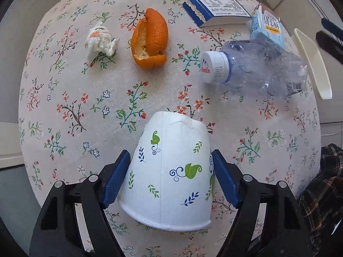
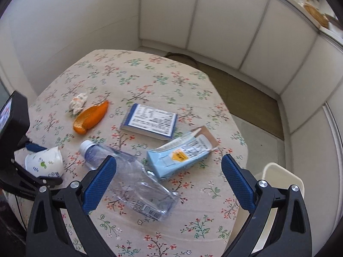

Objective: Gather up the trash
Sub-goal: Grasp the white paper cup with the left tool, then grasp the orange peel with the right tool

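My left gripper (image 1: 170,160) is shut on a white paper cup (image 1: 169,171) with leaf prints, its pads pressing both sides; the cup lies on its side on the floral tablecloth (image 1: 85,107) and also shows in the right wrist view (image 2: 46,160). An orange peel (image 1: 150,40), a crumpled tissue (image 1: 99,40), a crushed clear bottle (image 1: 257,70), a blue milk carton (image 1: 268,27) and a blue-white box (image 1: 214,10) lie beyond. My right gripper (image 2: 169,169) is open above the bottle (image 2: 133,180) and carton (image 2: 180,156).
A cream bin (image 2: 276,182) stands off the table's right edge, its rim also showing in the left wrist view (image 1: 313,64). White wall panels (image 2: 214,21) surround the table. Plaid cloth (image 1: 321,192) is at the right.
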Tool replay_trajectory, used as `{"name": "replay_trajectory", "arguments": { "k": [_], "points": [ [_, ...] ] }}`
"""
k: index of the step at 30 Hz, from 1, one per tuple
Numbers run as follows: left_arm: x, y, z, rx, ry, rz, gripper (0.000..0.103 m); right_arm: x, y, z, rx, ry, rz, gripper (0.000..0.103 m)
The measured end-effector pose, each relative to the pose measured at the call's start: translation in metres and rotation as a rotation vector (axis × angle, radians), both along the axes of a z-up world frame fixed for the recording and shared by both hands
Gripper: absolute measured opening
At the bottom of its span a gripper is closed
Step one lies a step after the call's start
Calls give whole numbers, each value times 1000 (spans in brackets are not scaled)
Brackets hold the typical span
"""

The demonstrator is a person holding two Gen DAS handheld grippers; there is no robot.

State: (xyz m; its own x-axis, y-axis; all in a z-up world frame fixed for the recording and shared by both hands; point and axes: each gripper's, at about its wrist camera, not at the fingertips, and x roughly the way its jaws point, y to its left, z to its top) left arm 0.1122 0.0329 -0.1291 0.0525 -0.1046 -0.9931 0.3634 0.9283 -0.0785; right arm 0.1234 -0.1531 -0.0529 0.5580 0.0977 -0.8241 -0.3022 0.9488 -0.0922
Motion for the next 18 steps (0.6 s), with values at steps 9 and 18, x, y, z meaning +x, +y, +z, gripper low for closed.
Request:
{"name": "replay_trajectory", "arguments": {
  "k": [9, 18],
  "points": [
    [-6, 73, 100, -259, -258, 365, 74, 7, 69, -19, 102, 109, 232, 95],
    [8, 114, 140, -324, -417, 563, 75, 82, 106, -59, 340, 338, -149, 93]
  ]
}}
